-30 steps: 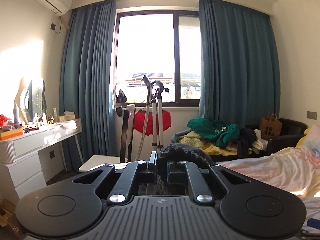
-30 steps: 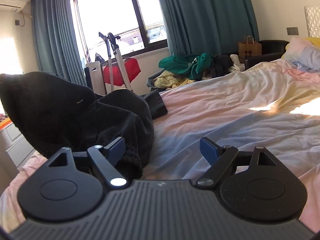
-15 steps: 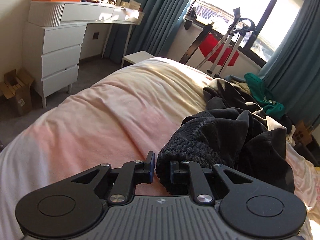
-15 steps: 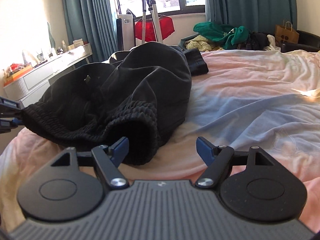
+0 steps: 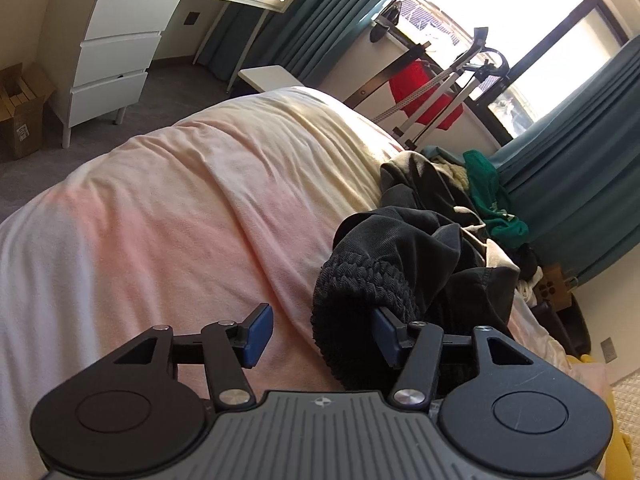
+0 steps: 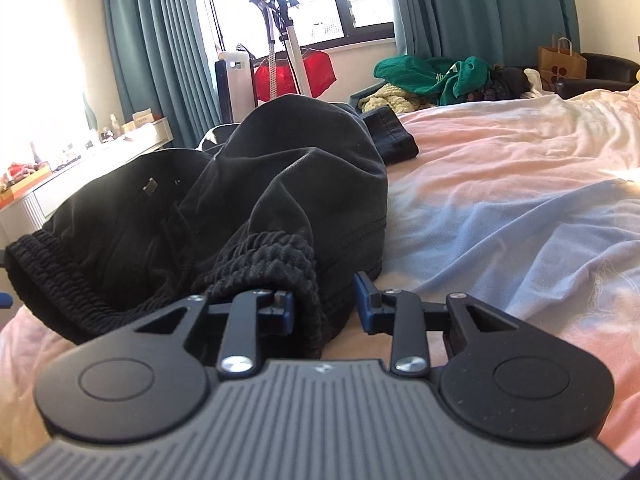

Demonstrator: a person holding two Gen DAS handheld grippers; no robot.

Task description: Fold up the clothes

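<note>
A black garment (image 6: 280,184) with a ribbed elastic waistband (image 6: 276,256) lies bunched on the pink bedsheet (image 6: 500,184). My right gripper (image 6: 325,305) is low at the near end of that waistband. Its jaws are closing with a fold of the band between them; the left pad touches it and the right pad stands a sliver off. In the left wrist view the other end of the waistband (image 5: 360,292) rests against the right pad of my left gripper (image 5: 322,334). That gripper's jaws are opening, and its left pad hangs free over the sheet (image 5: 180,220).
A white chest of drawers (image 5: 112,56) and a cardboard box (image 5: 20,112) stand on the floor past the bed's left edge. A garment steamer (image 6: 280,40) stands by the window. Green and yellow clothes (image 6: 432,72) are heaped on a dark sofa, beside a paper bag (image 6: 560,64).
The left gripper swung down from facing the window to the bed and let go of the waistband. The right gripper moved in low onto the waistband and its jaws narrowed around it.
</note>
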